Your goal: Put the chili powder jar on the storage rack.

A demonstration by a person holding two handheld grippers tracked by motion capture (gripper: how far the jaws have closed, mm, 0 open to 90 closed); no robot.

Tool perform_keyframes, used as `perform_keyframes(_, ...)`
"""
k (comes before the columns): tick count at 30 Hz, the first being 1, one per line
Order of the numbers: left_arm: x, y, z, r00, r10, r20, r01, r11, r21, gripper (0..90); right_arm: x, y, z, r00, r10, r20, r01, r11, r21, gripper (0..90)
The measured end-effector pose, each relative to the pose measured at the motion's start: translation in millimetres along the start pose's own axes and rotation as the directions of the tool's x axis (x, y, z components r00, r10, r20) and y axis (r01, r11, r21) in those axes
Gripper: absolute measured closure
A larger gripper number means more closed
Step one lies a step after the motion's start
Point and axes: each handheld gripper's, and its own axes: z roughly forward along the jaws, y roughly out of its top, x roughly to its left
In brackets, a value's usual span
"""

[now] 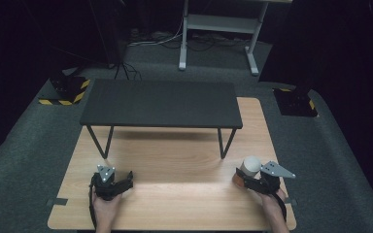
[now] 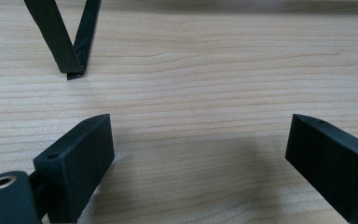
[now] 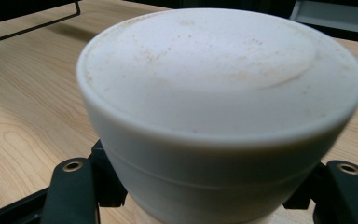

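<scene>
Though jaw-clasped, white cup (image 3: 219, 116) base cropped.

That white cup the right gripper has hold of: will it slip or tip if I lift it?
The white cup looks rigid, so it likely won't squash. Its smooth wall flares upward from where the right gripper clamps it low down, which may resist sliding down but leaves it top-heavy and apt to tilt. The flat, speckled top looks closed or brim-full; I cannot tell which, so lift gently.

Pale wood-grain table (image 1: 175, 189); matte black shelf (image 1: 160, 103); white cup (image 3: 219, 112) speckled brown; black grippers.
</scene>
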Motion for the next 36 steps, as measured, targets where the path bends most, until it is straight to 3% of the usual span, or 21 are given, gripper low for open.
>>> perform_keyframes(12, 0.3, -0.2, -0.1, 1.0, 0.0, 0.002, 0.0, 1.0, -0.002, 8.1, 2.1, 7.7, -0.7, 0.9998, -0.022, -0.004, 0.022, 1.0, 0.011, 34.2)
perform_keyframes(20, 0.5, -0.1, -0.1, 1.0, 0.0, 0.004, 0.0, 1.0, -0.001, 8.1, 0.3, 18.4, -5.4, 0.999, -0.03, -0.032, 0.03, 1.0, -0.004, 34.2)
perform_keyframes(32, 1.0, -0.1, -0.1, 1.0, -0.001, 0.007, 0.001, 1.0, -0.002, 8.1, -3.5, 60.5, -13.2, 0.9935, -0.069, -0.09, 0.067, 0.997, -0.032, 34.3)
perform_keyframes(36, 1.3, -0.3, -0.3, 1.0, -0.004, 0.008, 0.004, 1.0, -0.003, 8.1, -5.4, 83.9, -14.1, 0.9882, -0.084, -0.128, 0.078, 0.996, -0.047, 34.3)
